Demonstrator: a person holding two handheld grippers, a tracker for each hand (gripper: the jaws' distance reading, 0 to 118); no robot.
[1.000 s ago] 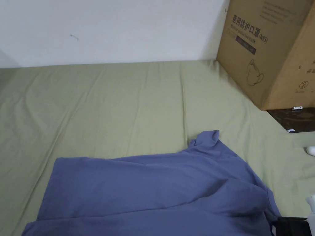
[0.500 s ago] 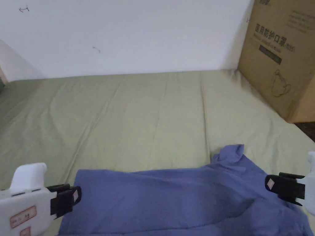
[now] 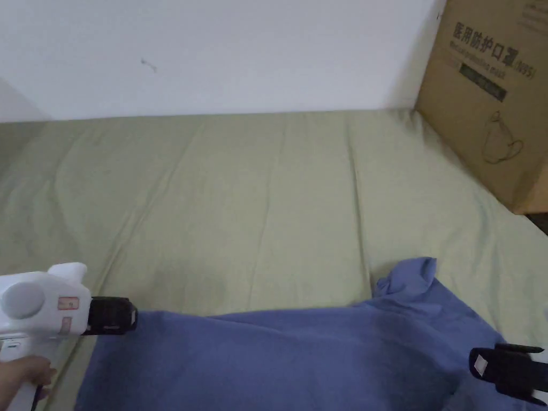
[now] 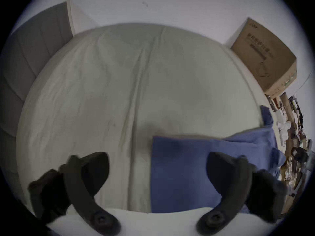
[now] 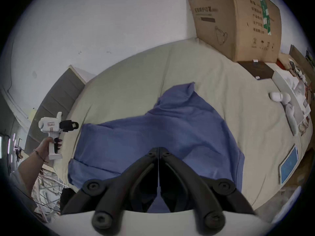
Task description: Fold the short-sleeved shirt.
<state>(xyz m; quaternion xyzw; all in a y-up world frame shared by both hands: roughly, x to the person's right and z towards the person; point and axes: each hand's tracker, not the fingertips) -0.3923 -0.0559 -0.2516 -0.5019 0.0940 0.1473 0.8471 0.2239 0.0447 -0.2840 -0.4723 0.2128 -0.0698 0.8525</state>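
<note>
Bed point(image 3: 257, 203) with green sheet, box point(image 3: 492, 96) at its far right corner. Blue shirt point(image 3: 299, 358) lies on the near half of the bed, partly spread, body rumpled, one sleeve point(image 3: 409, 278) sticking up toward the far side. Left tool point(image 3: 115, 316) hangs just beside the shirt's left corner, jaws spread wide, empty. Right tool point(image 3: 484, 366) sits over the shirt's right side, jaws pressed together; whether they catch cloth, cannot tell. Judgement: shirt not yet flat, so folding proper has not begun. Take each side edge near a corner, pull apart evenly, lay smooth before the first fold.
</note>
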